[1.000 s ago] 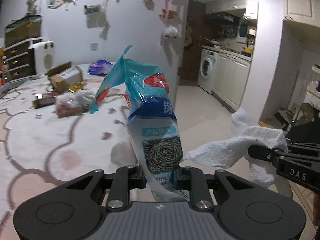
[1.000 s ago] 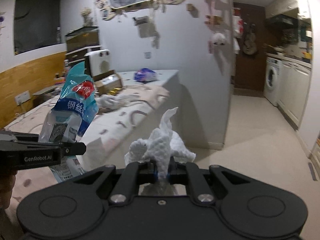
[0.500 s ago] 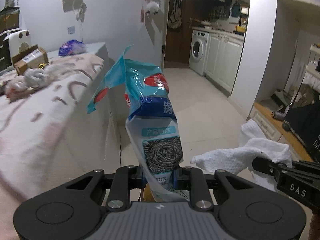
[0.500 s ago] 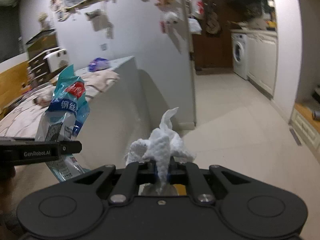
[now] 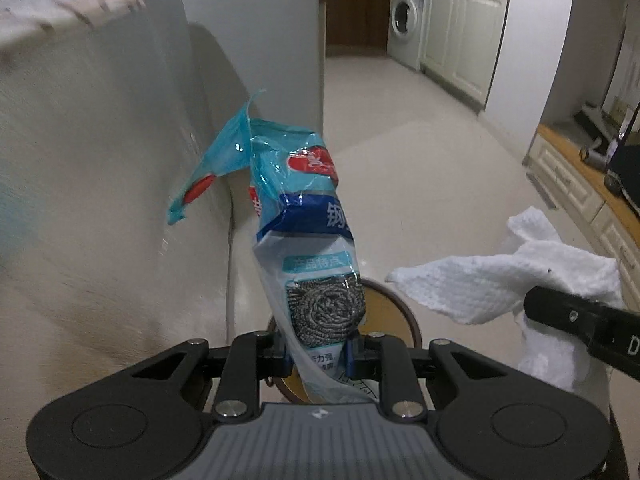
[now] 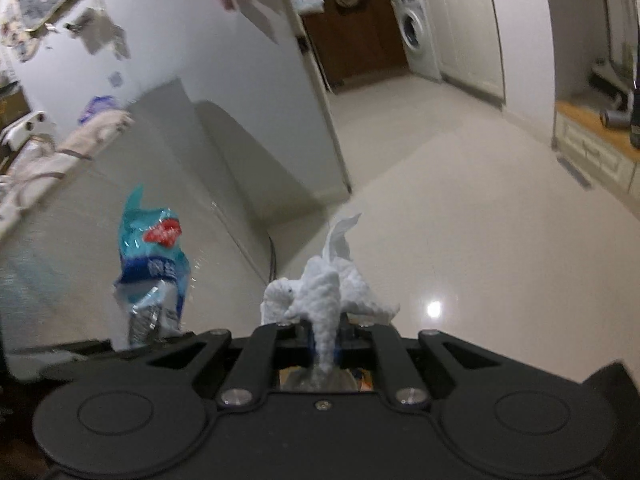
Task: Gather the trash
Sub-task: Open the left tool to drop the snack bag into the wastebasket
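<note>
My left gripper (image 5: 318, 356) is shut on a blue and clear plastic wrapper (image 5: 308, 248) with a steel scourer printed on it, which stands up between the jaws. The same wrapper (image 6: 154, 264) shows at the left of the right wrist view. My right gripper (image 6: 325, 342) is shut on a crumpled white paper towel (image 6: 330, 284); that towel (image 5: 504, 280) hangs at the right of the left wrist view. Just under the wrapper lies the round brown rim of a bin (image 5: 400, 312) with a yellowish inside. Both grippers point down at the floor.
A grey-white counter side (image 5: 120, 200) rises at the left, with a patterned cloth (image 6: 60, 152) on top. Pale glossy floor (image 6: 460, 220) runs toward a washing machine (image 5: 404, 20) and white cabinets (image 5: 460, 40). A low wooden-topped cabinet (image 5: 572, 172) stands at the right.
Both grippers have come down from tabletop height to near the floor, still holding wrapper and towel. The table's top has slid out of view and the brown bin rim has appeared below.
</note>
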{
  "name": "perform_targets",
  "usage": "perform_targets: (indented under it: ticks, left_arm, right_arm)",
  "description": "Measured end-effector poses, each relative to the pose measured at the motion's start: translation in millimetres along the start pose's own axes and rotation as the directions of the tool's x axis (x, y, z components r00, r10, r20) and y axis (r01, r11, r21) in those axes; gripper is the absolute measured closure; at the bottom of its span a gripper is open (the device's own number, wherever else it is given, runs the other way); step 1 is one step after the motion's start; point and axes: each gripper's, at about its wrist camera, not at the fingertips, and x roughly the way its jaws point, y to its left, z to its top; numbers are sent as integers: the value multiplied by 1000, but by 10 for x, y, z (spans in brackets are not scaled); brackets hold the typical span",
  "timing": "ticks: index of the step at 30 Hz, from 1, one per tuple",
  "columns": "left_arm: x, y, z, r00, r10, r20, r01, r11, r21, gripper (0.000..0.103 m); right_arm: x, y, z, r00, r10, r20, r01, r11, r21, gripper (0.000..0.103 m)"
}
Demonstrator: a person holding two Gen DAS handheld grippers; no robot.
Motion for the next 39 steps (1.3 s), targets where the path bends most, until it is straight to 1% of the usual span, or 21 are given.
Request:
perform_targets:
  ticks: [5,9,11,14,16,17,18,20,21,22,23,24,25,27,30,32,35,37,39]
  left_arm:
    - [666,7,-40,999,37,-29,-36,998,43,78]
    - [1234,-15,-74,996,61,-72,-51,990,131,77]
    - [1501,-43,-95,992,46,-119,-26,986,164,76]
    - [1877,-35,-105,978,-5,-209,42,984,174,74]
    - [2120,-36,-119,954,-62,-292,116,979,170,71]
    - [2242,-23,-130,939,-90,-333,152,974,167,70]
    - [2371,-21,-146,916,-120,-383,195,968,161,70]
    - [2564,-4,-197,877,-158,-454,246,959,141,64]
    - [2656,4,-244,857,-167,-488,262,956,132,55]
    - [2712,-4,-281,844,-166,-510,266,956,128,47]
    - [2769,8,-322,833,-161,-530,265,956,126,44]
    - [2802,18,-345,828,-153,-539,258,958,125,38]
    - [2813,48,-369,829,-148,-539,250,961,120,31]
    - [2777,104,-392,832,-165,-529,244,966,81,25]
    - [2697,190,-373,827,-230,-513,258,966,-18,20]
    - [2580,225,-352,825,-280,-491,286,956,-65,17]
    - [2377,221,-323,839,-314,-445,316,946,-72,12]
    - [2236,240,-326,851,-317,-419,312,947,-81,11]
    - [2090,288,-398,862,-309,-401,297,950,-94,11]
  right_arm:
    - [597,-112,-182,998,-20,-57,24,997,71,94]
    - [1031,-220,-324,993,-51,-105,60,994,86,94]
    - [1189,-283,-343,990,-75,-122,85,993,84,94]
    - [1362,-384,-338,988,-79,-133,96,987,127,94]
    - [1452,-425,-320,988,-66,-143,88,984,154,94]
    - [1483,-416,-319,987,-61,-146,84,984,157,94]
    - [1537,-431,-298,987,-55,-149,79,985,156,94]
    - [1601,-450,-288,987,-54,-152,76,986,147,94]
    - [1634,-458,-284,986,-56,-156,79,986,147,94]
    - [1649,-476,-266,986,-56,-160,81,985,151,94]
    - [1668,-486,-264,985,-56,-166,82,984,158,94]
    - [1690,-501,-271,983,-54,-174,83,983,166,94]
    - [1699,-505,-269,982,-54,-181,86,982,169,94]
    - [1738,-520,-282,979,-59,-196,93,981,169,94]
    - [1777,-526,-292,976,-62,-207,98,981,170,94]
    - [1780,-525,-297,976,-61,-207,97,981,169,94]
    - [1783,-531,-287,977,-62,-206,98,980,172,94]
    - [1766,-546,-290,977,-63,-203,100,979,177,94]
    - [1780,-551,-266,978,-65,-200,102,978,183,93]
